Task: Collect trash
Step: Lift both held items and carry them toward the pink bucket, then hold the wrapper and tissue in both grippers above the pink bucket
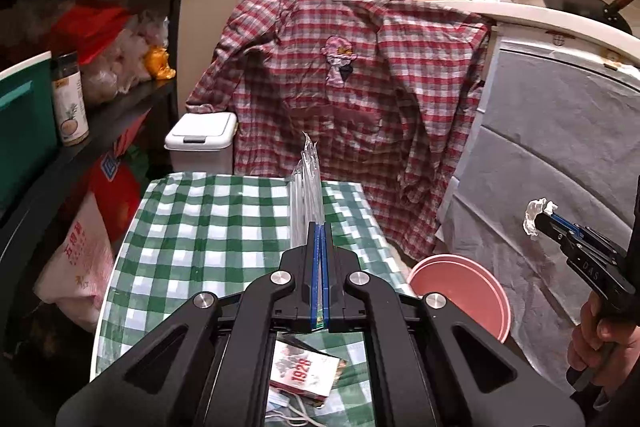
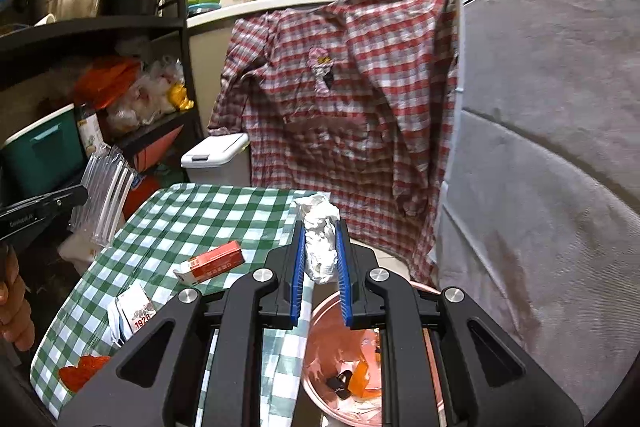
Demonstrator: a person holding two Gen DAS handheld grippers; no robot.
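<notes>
My left gripper (image 1: pixel 319 227) is shut on a clear plastic wrapper (image 1: pixel 307 187) and holds it above the green checked table (image 1: pixel 208 219); the wrapper also shows in the right wrist view (image 2: pixel 105 203). My right gripper (image 2: pixel 319 227) is shut on a crumpled white tissue (image 2: pixel 320 239) above the pink bucket (image 2: pixel 332 347), which holds some scraps. The right gripper with its tissue (image 1: pixel 535 217) shows at the right of the left wrist view, beside the bucket (image 1: pixel 464 291). On the table lie a red-and-white box (image 2: pixel 212 263), a "1928" packet (image 2: pixel 138 315) and red scraps (image 2: pixel 82 373).
A white lidded bin (image 1: pixel 202 143) stands behind the table. A plaid shirt (image 1: pixel 344 99) hangs over the counter edge. Black shelves (image 1: pixel 100 99) with jars and bags stand at the left. A grey covered cabinet (image 2: pixel 540 147) stands at the right.
</notes>
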